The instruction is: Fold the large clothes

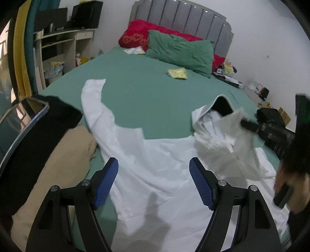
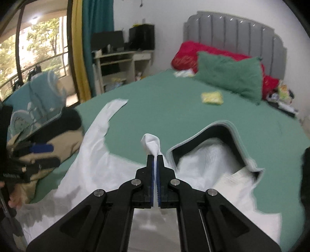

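A large white shirt [image 1: 155, 164] lies spread on the green bed sheet [image 1: 145, 93], one sleeve [image 1: 93, 100] stretched toward the far left. Its collar [image 1: 222, 100] with a dark lining stands up at the right. My left gripper [image 1: 154, 170] is open and empty, hovering over the shirt body. In the right wrist view my right gripper [image 2: 155, 155] is shut on a fold of the white shirt [image 2: 152, 143] and holds it raised above the sheet [image 2: 174, 108]. The collar [image 2: 219, 131] lies just right of it. The right gripper also shows blurred in the left wrist view [image 1: 250, 124].
A beige and black pile of clothes [image 1: 54, 155] lies at the left bed edge. A green pillow [image 1: 180, 50] and red pillow [image 1: 139, 33] sit at the grey headboard [image 1: 184, 17]. A yellow packet [image 1: 177, 73] lies mid-bed. A desk [image 1: 64, 42] stands far left.
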A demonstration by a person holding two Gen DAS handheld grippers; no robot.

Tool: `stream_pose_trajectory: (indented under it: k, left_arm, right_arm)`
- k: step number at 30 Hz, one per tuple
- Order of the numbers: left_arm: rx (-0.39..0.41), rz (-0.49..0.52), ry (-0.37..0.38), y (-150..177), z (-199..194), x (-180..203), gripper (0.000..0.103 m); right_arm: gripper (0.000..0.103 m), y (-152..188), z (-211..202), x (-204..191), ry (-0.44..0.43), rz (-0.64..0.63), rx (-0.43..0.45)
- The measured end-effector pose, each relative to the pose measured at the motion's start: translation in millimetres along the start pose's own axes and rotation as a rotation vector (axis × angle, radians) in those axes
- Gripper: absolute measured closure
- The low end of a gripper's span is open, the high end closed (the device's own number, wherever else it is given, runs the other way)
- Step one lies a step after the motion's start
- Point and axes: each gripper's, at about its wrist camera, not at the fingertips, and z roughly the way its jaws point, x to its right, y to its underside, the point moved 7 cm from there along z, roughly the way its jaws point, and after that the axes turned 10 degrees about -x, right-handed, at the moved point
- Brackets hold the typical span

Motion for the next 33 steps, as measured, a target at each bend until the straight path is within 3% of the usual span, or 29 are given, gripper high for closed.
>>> stream_pose_trajectory:
  k: [5,10,11,13,15,18,20,26,27,28,30,33]
  left_arm:
    - [-0.039,-0.028,0.0,4.7,12.3,-15.2,0.024]
    - [-0.042,-0.057,-0.026,0.7,20.7,-31.0,0.024]
    - [-0.043,-0.067,-0.031,-1.1,22.9,-35.2,0.024]
    - [-0.044,-0.083,-0.04,-10.4,29.3,-44.6,0.024]
    - [-0.025,-0.088,-0.063,-26.3,34.8,-54.2,0.024]
    - [-0.027,-0.1,-0.056,-45.0,49.2,-62.7,0.024]
    - [-0.073,-0.1,-0.05,-51.9,70.1,-64.4,0.024]
    - [-0.123,-0.092,-0.101,-62.8,112.8,-64.2,0.032]
    - [-0.127,-0.089,-0.095,-63.3,117.6,-63.9,0.045]
    - [-0.139,-0.089,-0.083,-62.8,123.3,-63.8,0.072]
    - [-0.205,-0.104,-0.057,-54.9,140.6,-65.0,0.103]
    - [-0.182,-0.087,-0.05,-45.4,136.7,-54.4,0.103]
  right_arm:
    - [0.1,32.3,35.9,-28.7,-0.089,0.055,-0.101]
    - [0.096,57.7,51.3,-42.7,-0.117,0.039,-0.213]
    - [0.091,63.8,55.1,-44.0,-0.115,0.037,-0.246]
    - [0.052,69.6,48.3,-40.9,-0.136,0.047,-0.25]
    - [0.037,71.3,35.5,-36.6,-0.164,0.053,-0.229]
    - [0.035,77.0,18.8,-23.2,-0.163,0.076,-0.225]
    - [0.035,83.2,4.9,-11.3,-0.168,0.092,-0.227]
    - [0.035,108.5,-37.8,25.5,-0.132,0.102,-0.23]
    - [0.035,113.5,-46.4,32.8,-0.122,0.106,-0.228]
    - [0.035,117.5,-54.0,38.9,-0.115,0.108,-0.227]
    - [0.035,124.5,-64.7,49.2,-0.099,0.114,-0.225]
    - [0.035,136.3,-79.9,62.5,-0.087,0.123,-0.215]
